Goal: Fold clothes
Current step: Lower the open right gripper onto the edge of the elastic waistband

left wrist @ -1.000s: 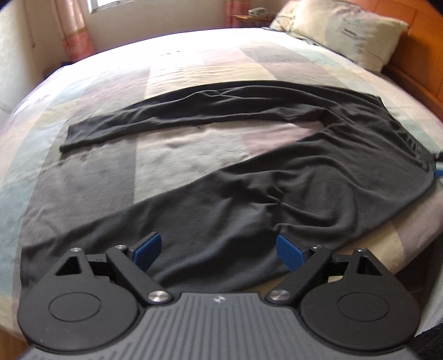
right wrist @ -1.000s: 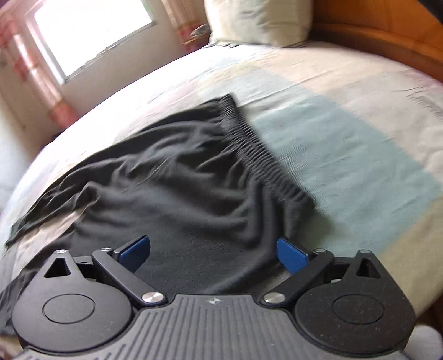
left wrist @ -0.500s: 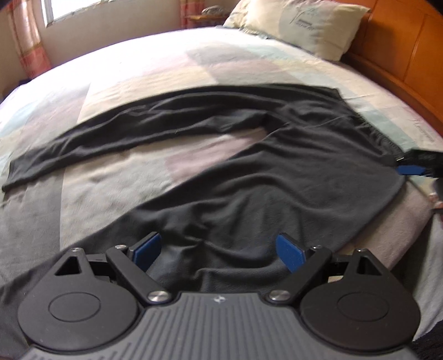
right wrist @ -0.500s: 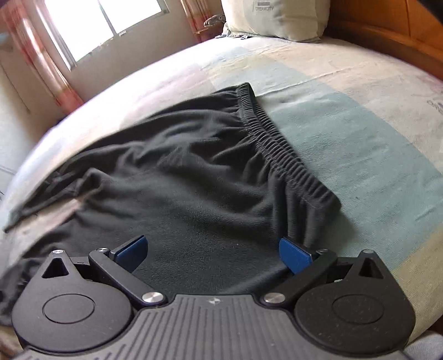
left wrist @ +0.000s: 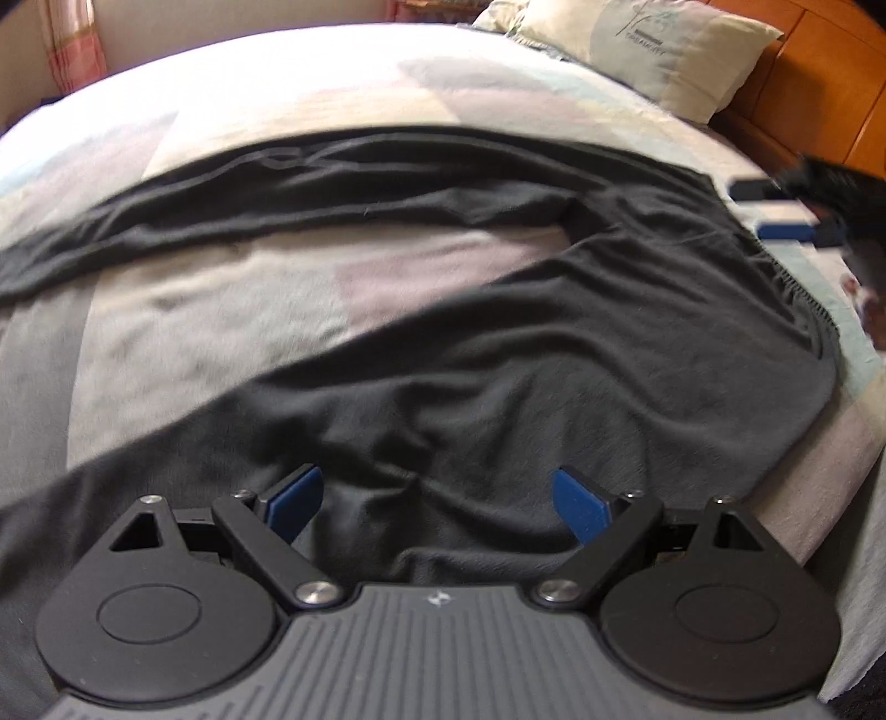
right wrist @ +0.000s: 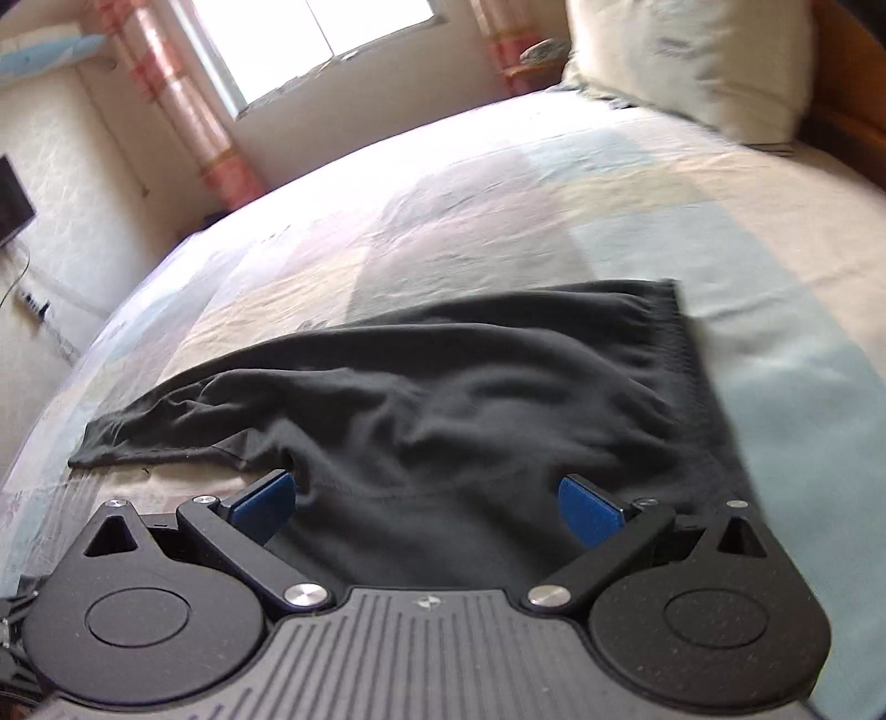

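Black trousers lie spread on the bed, legs running left in a V, elastic waistband at the right. My left gripper is open and empty, low over the near leg's edge. My right gripper is open and empty over the seat of the trousers, near the waistband. In the left wrist view the right gripper shows blurred at the far right, above the waistband.
The bed has a pastel patchwork cover. A pillow lies against the wooden headboard. A window with pink curtains is beyond the bed. The bed's near edge drops off at the right.
The left gripper has moved right along the near leg. The right gripper has swung left and risen over the waistband area, now facing the window. Both stay open.
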`<action>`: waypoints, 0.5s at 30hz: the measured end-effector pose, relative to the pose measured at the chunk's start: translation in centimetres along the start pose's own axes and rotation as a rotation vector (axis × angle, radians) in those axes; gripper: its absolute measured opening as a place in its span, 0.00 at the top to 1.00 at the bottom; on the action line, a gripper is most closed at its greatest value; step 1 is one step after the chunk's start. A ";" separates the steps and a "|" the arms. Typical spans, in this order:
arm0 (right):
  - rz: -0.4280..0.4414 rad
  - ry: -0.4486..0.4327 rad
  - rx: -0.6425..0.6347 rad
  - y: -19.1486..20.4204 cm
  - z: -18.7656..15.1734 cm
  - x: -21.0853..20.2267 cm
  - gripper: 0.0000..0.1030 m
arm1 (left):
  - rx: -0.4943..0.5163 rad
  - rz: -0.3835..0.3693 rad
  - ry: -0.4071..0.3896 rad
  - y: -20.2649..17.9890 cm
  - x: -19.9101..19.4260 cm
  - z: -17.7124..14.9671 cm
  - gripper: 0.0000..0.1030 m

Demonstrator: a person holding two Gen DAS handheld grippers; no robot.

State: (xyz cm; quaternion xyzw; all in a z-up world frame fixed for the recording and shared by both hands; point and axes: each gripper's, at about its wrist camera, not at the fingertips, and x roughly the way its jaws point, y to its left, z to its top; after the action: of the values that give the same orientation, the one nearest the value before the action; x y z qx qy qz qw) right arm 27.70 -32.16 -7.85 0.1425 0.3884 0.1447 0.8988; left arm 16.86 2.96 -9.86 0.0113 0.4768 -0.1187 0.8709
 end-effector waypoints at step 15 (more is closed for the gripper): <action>-0.142 0.052 0.058 -4.3 5.4 9.1 0.00 | -0.014 -0.037 -0.016 1.6 1.0 -0.1 0.07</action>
State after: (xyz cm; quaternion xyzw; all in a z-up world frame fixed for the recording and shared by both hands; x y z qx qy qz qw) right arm 38.32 -33.56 -11.83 0.1367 0.4247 0.0729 0.8920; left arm 17.62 4.35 -10.93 -0.0047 0.4706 -0.1316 0.8725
